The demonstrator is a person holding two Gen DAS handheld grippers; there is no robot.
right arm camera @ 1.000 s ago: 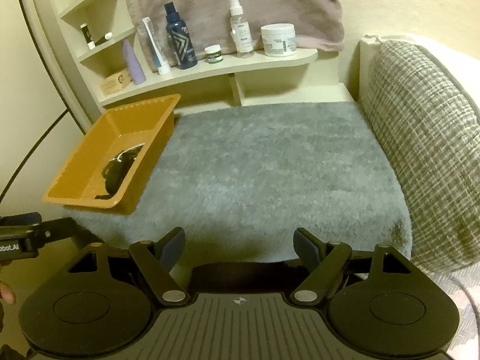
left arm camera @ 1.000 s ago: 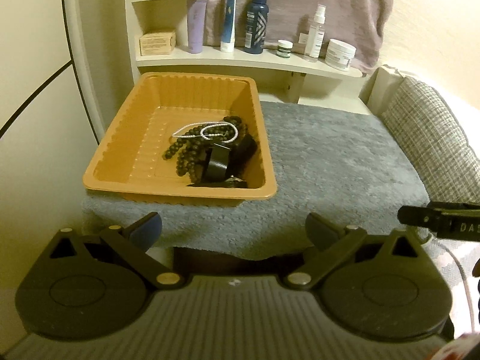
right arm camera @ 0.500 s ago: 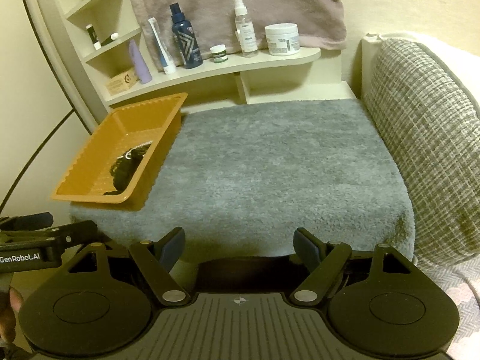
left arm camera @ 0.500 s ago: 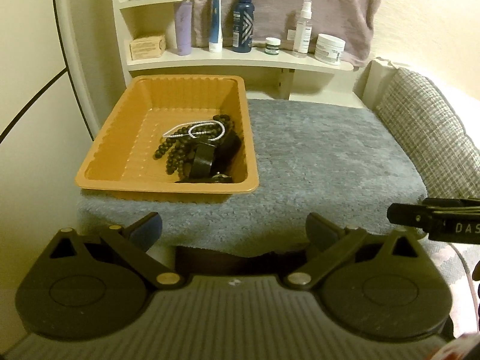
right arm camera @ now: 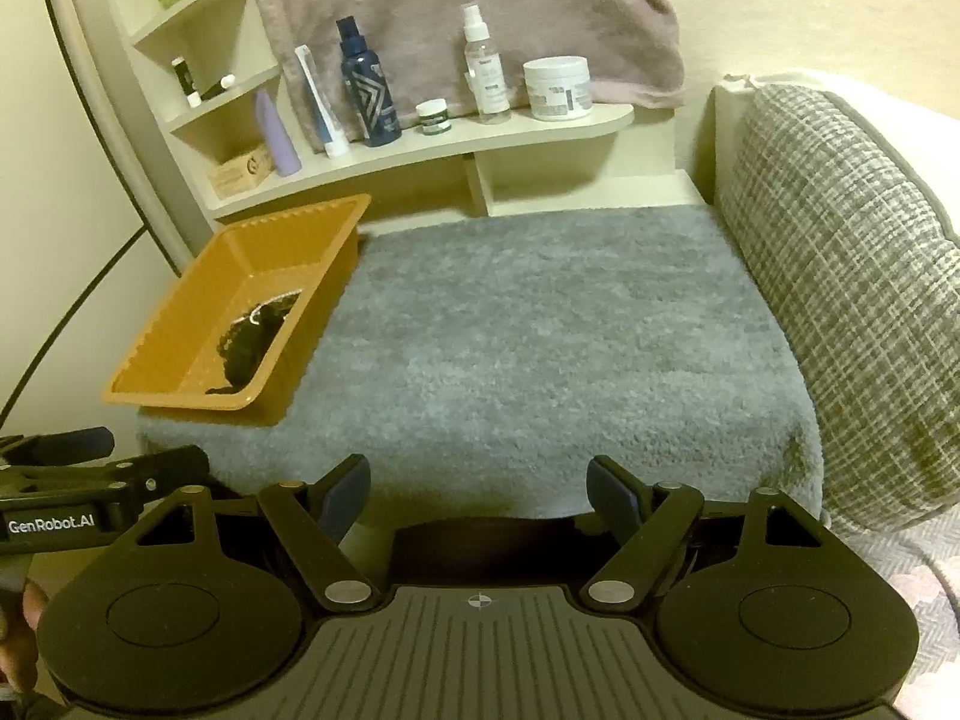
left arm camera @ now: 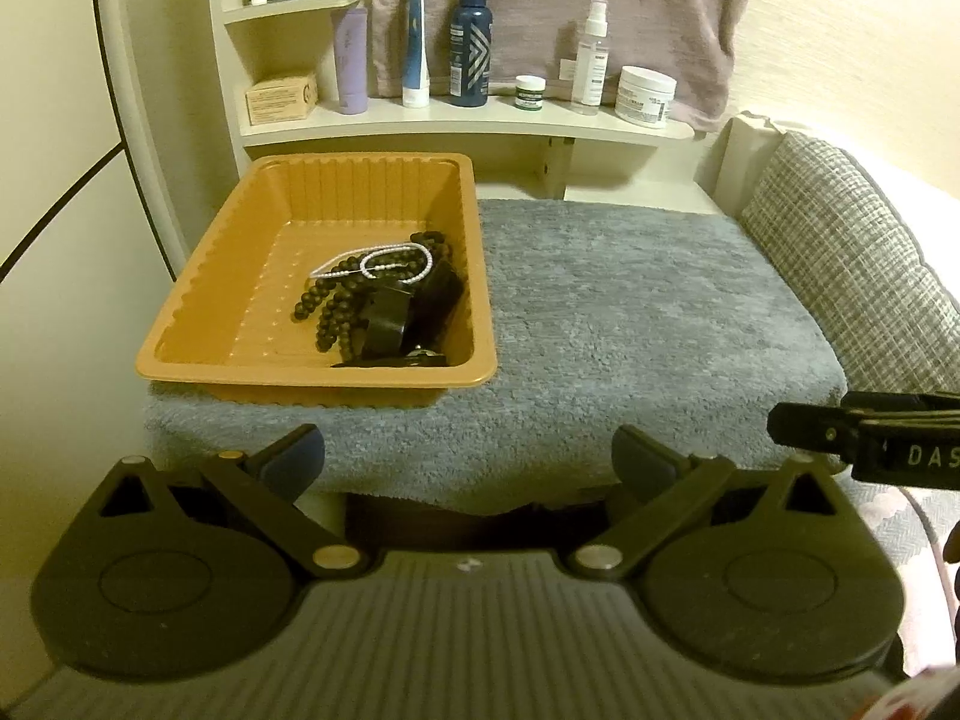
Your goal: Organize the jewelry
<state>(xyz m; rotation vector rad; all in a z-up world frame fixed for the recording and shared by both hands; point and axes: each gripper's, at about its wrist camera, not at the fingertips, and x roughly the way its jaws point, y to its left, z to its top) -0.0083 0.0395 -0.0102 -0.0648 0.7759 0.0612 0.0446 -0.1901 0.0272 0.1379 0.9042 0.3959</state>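
Note:
An orange tray (left arm camera: 240, 252) sits at the left end of a grey fluffy mat (left arm camera: 630, 312). In its right half lies a heap of jewelry: dark bead strands (left arm camera: 336, 312), a white pearl strand (left arm camera: 384, 261) and black bands (left arm camera: 390, 324). The tray (right arm camera: 198, 300) and the dark heap (right arm camera: 252, 342) also show in the right wrist view. My left gripper (left arm camera: 468, 456) is open and empty, back from the mat's front edge. My right gripper (right arm camera: 480, 489) is open and empty, also short of the mat (right arm camera: 540, 330).
A cream shelf (left arm camera: 468, 120) behind the mat holds bottles, tubes, jars and a small box. A grey woven cushion (right arm camera: 852, 300) borders the mat on the right. A pinkish towel (right arm camera: 468, 12) hangs above the shelf. A curved white frame (left arm camera: 138, 120) stands left of the tray.
Both grippers have pulled back and away from the mat; the tray and shelf look smaller and farther. Both stay open and empty. The jewelry has not moved.

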